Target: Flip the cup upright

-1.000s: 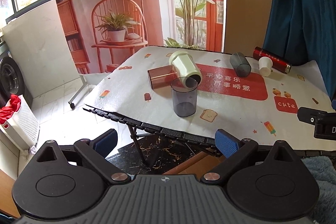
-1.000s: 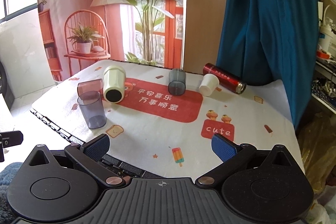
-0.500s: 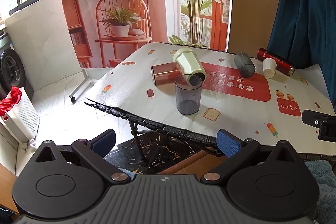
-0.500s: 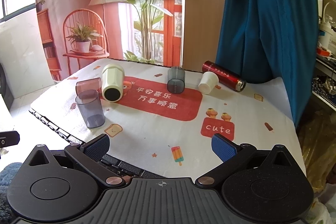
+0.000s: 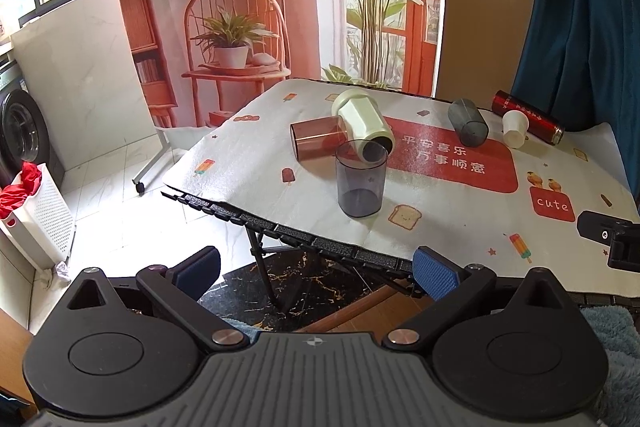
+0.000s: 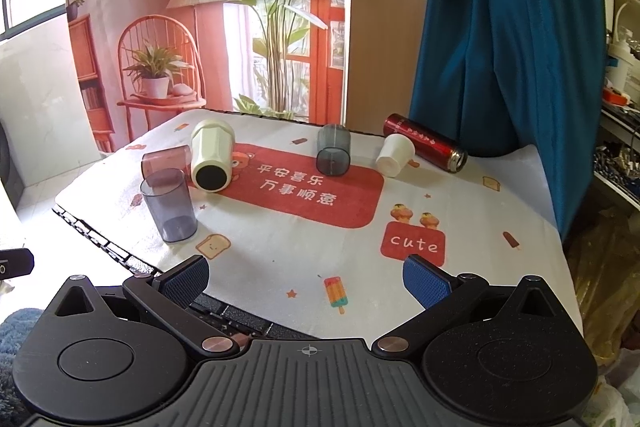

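Note:
A clear grey cup point(image 5: 361, 183) point(image 6: 169, 205) stands upright near the table's left front. Behind it a cream cup point(image 5: 363, 125) point(image 6: 211, 155) and a brown see-through cup point(image 5: 318, 143) point(image 6: 165, 159) lie on their sides. A dark grey cup point(image 5: 468, 121) point(image 6: 333, 154) and a small white cup point(image 5: 515, 128) point(image 6: 395, 153) lie on their sides further back. My left gripper point(image 5: 316, 269) is open and empty, off the table's front left edge. My right gripper point(image 6: 306, 279) is open and empty above the table's front edge.
A red flask point(image 5: 527, 117) point(image 6: 425, 141) lies at the back right by the blue curtain point(image 6: 500, 27). The table point(image 6: 460, 211) has a patterned cloth. A white basket point(image 5: 36, 215) stands on the floor at left. The other gripper's body point(image 5: 612, 239) shows at right.
Both grippers have drifted slightly, the left one a little leftward and back. The cups have not moved. Both jaws stay open.

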The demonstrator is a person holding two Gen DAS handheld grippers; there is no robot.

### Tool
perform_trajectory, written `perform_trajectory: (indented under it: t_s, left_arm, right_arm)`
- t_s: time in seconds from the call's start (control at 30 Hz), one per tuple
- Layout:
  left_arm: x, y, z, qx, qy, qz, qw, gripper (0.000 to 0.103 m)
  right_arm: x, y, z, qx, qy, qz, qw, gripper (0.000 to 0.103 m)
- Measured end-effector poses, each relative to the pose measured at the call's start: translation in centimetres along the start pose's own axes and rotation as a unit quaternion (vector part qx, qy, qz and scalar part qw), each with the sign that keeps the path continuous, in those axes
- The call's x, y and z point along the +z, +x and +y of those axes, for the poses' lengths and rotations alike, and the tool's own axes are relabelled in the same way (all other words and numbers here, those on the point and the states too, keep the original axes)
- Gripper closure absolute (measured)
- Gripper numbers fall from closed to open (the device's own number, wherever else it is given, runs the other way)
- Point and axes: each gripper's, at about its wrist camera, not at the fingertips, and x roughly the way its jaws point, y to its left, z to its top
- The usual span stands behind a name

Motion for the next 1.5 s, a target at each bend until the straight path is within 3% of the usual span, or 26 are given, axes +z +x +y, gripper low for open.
perform_trajectory:
  t_s: [1.5]
  left_arm:
    - [-0.27, -0.19, 0.50, 0.010, -0.008, -0.001, 0.9999, 0.000]
  right_arm:
    - [-0.38, 0.02, -0.30, -0.007, 0.004, -0.004, 1.000, 0.000]
